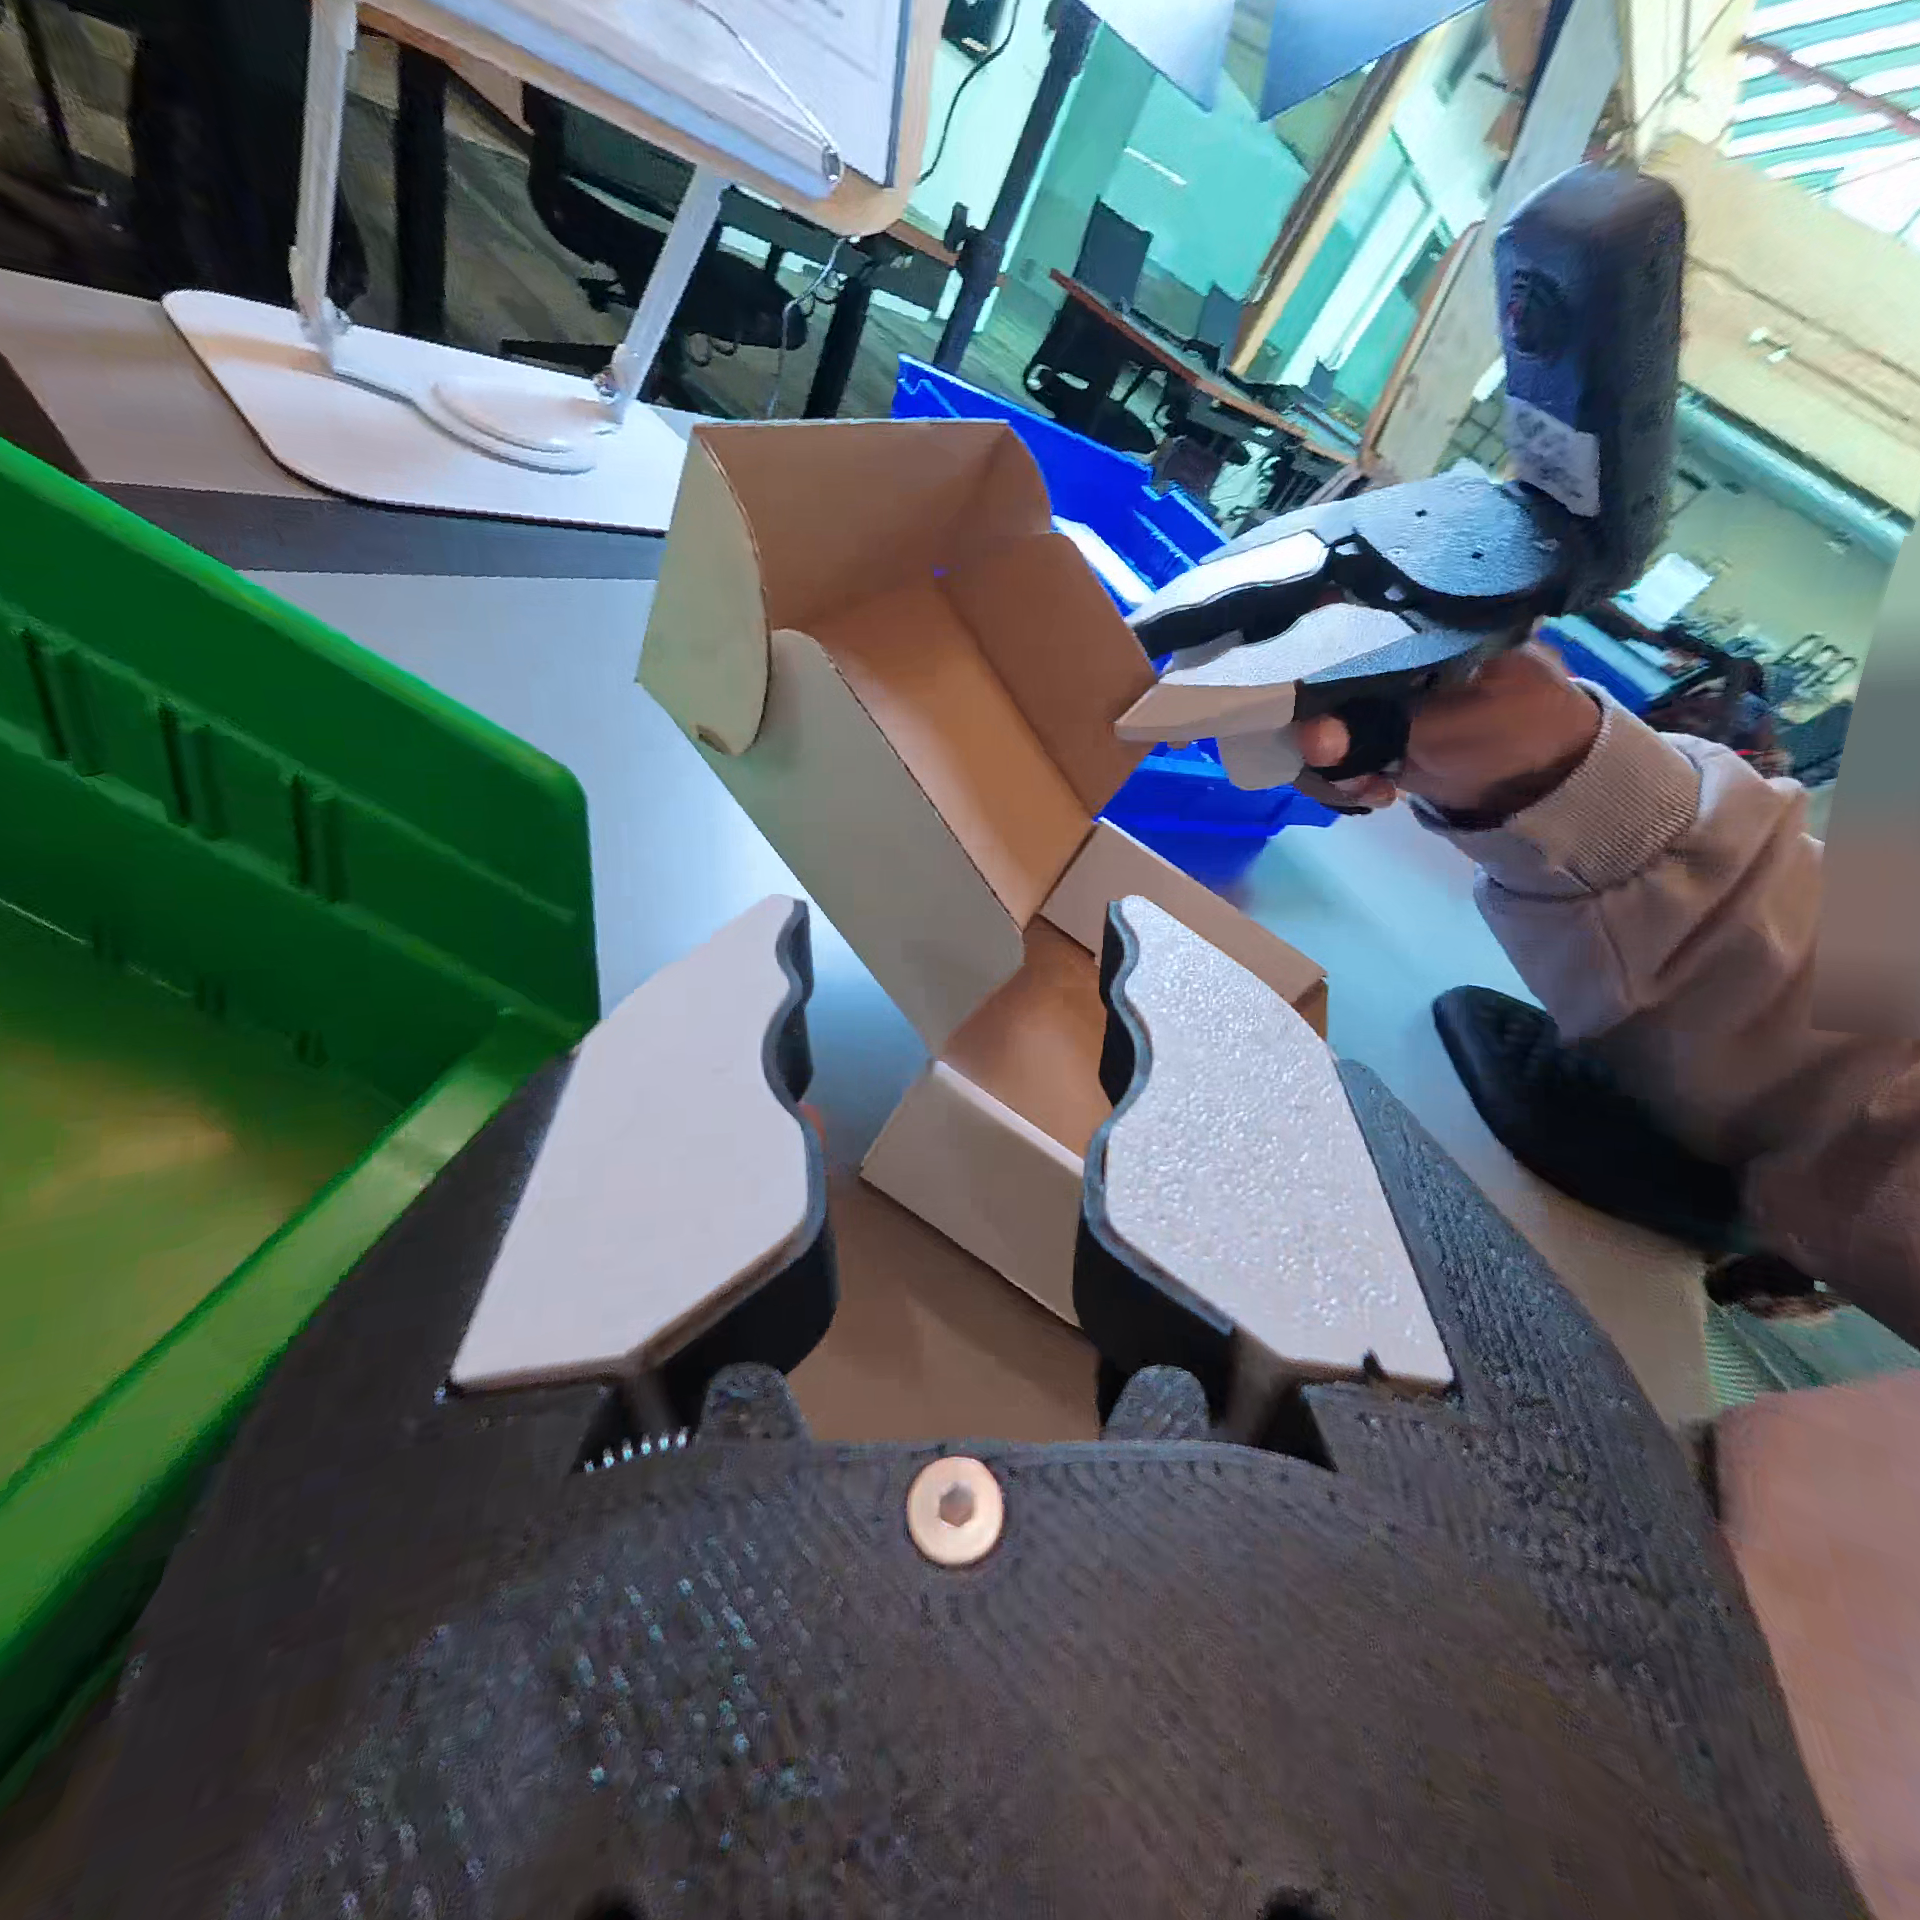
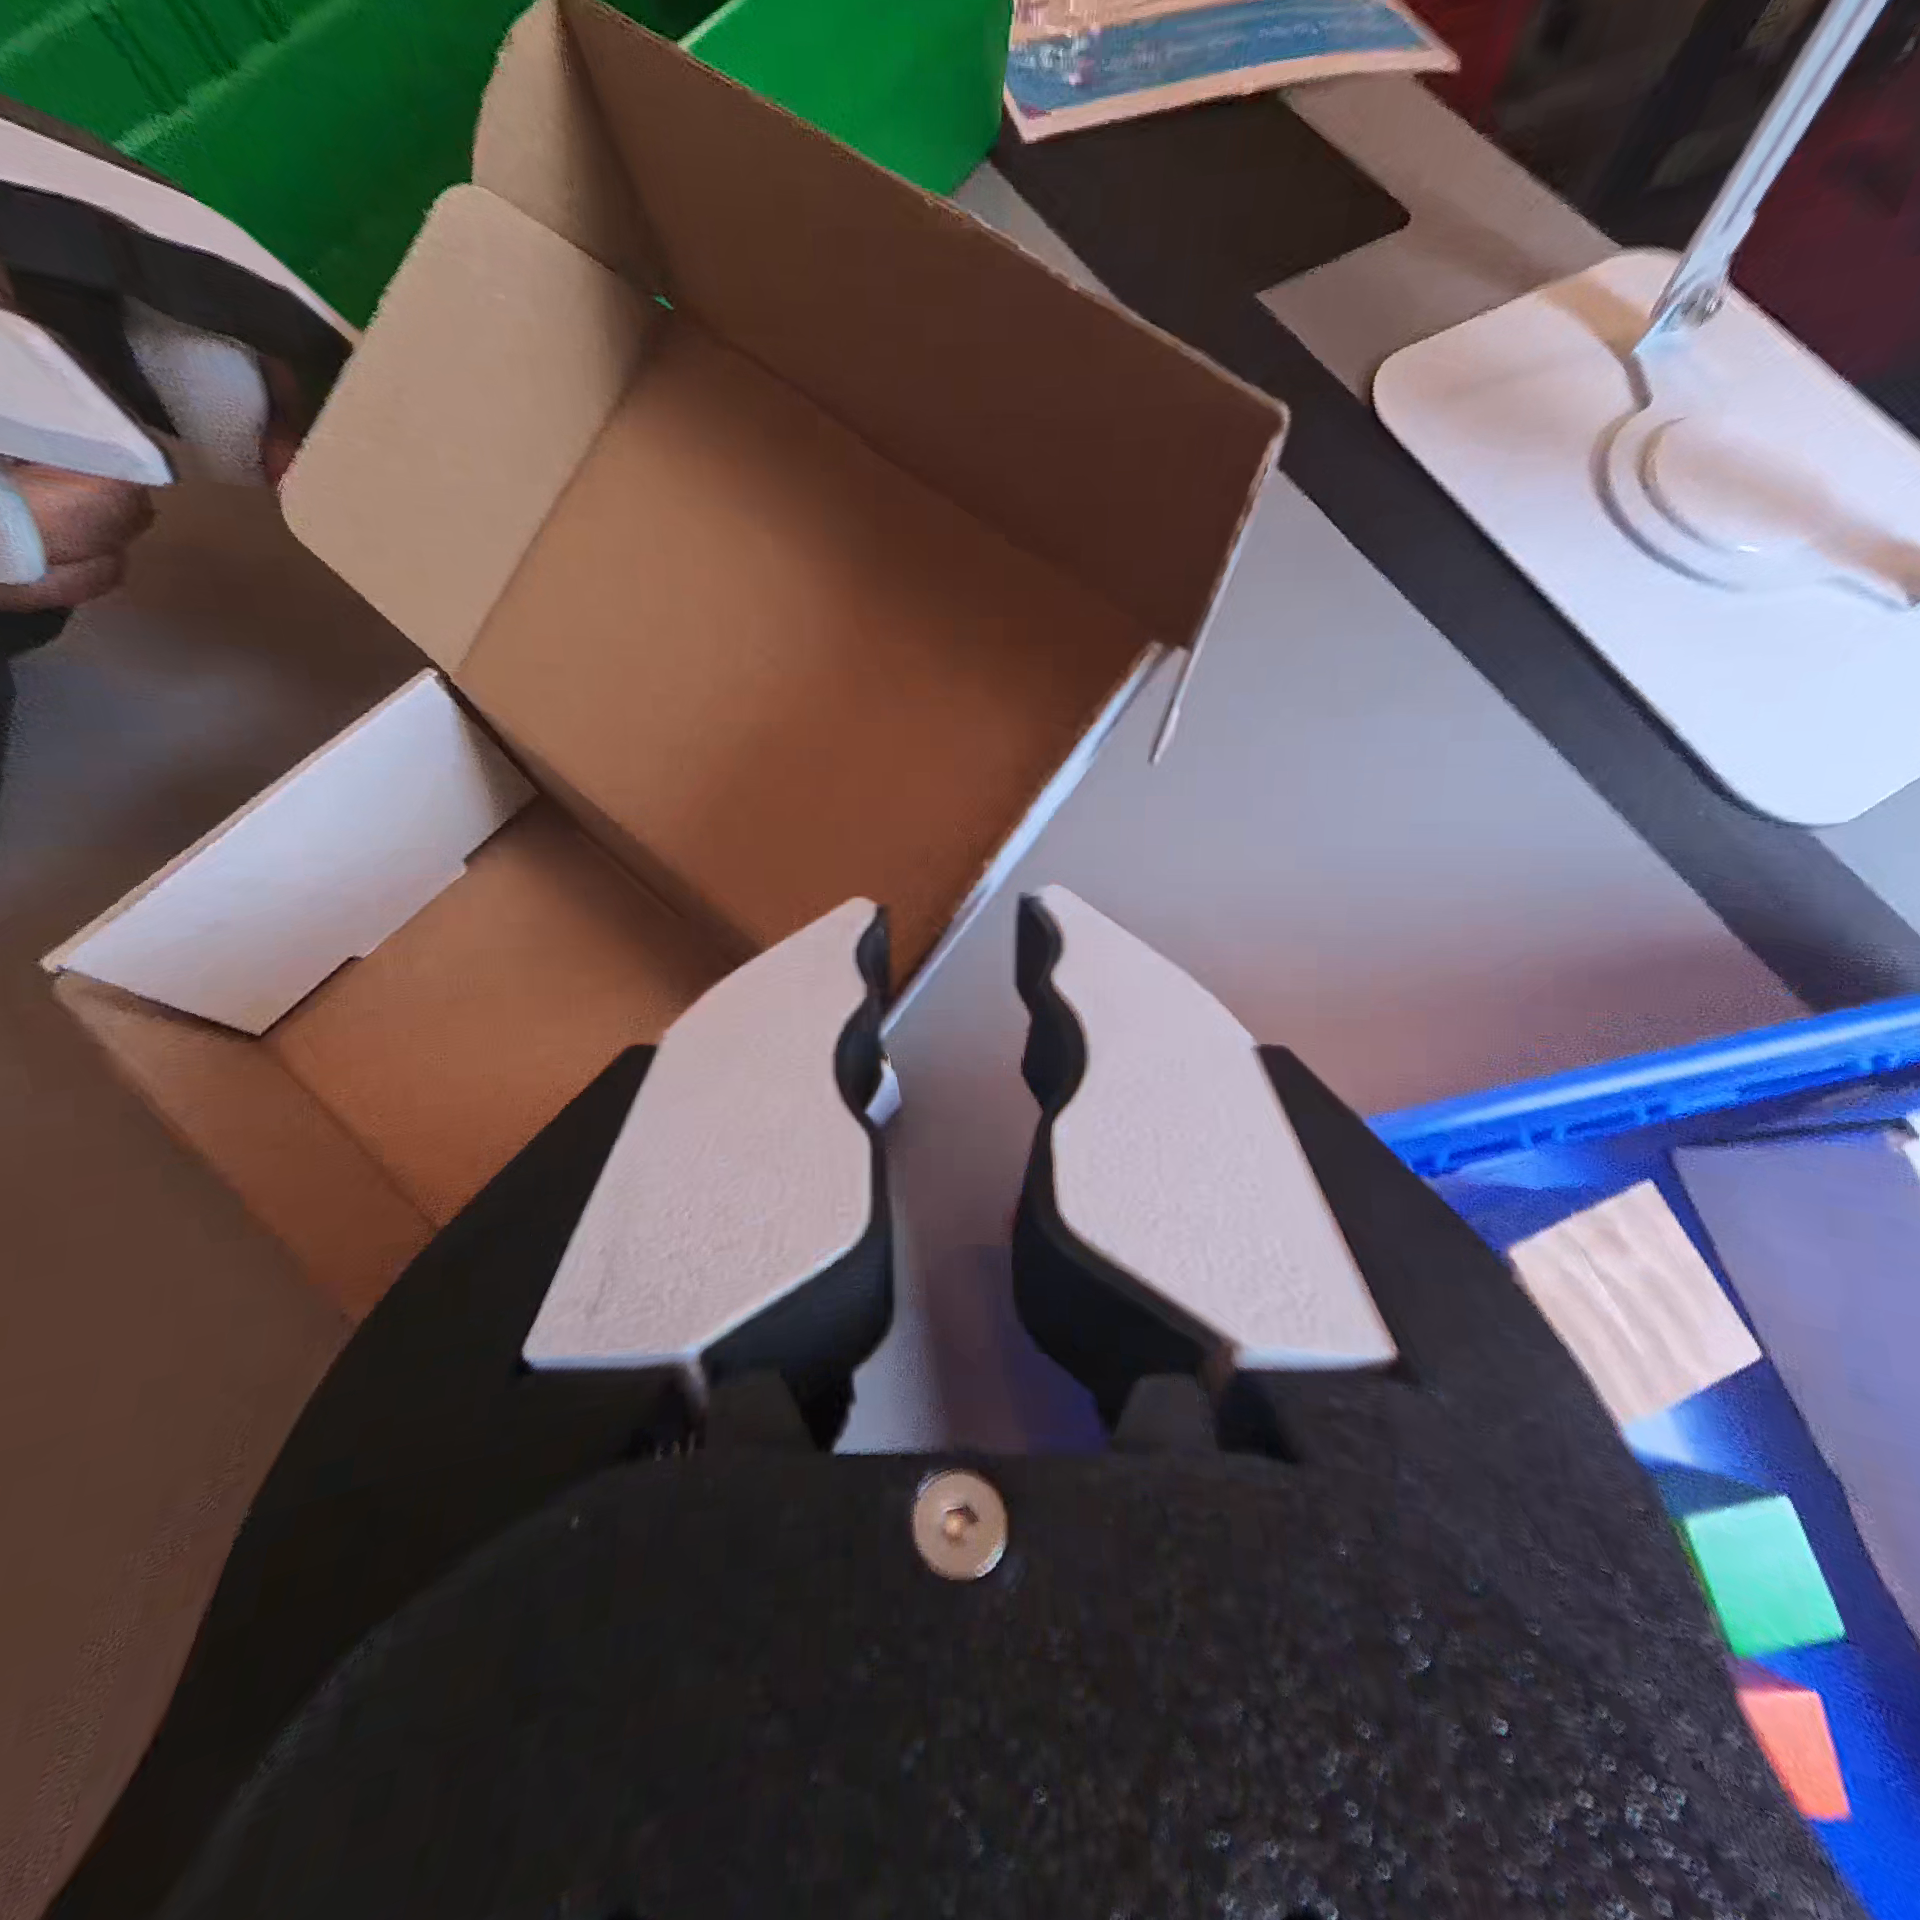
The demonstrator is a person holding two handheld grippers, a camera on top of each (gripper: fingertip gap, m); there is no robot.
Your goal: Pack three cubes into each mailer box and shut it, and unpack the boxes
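Cardboard mailer box lies open and empty mid-desk, lid up; your left gripper and right gripper both gape, holding nothing. Brush that lid and it could flop shut.

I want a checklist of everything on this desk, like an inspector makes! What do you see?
Surface: grey table, dark strip at its far side.
Job's things: mailer box open, lid up, no cubes seen inside; wooden cube, green cube and orange cube in the blue bin.
Clutter: green bin; white lamp base; a printed sheet.
Claws: left claw open over the box's near edge; right claw slightly open at the lid's edge.
Cables: one hanging by the far desks.
Surroundings: office desks, chairs.
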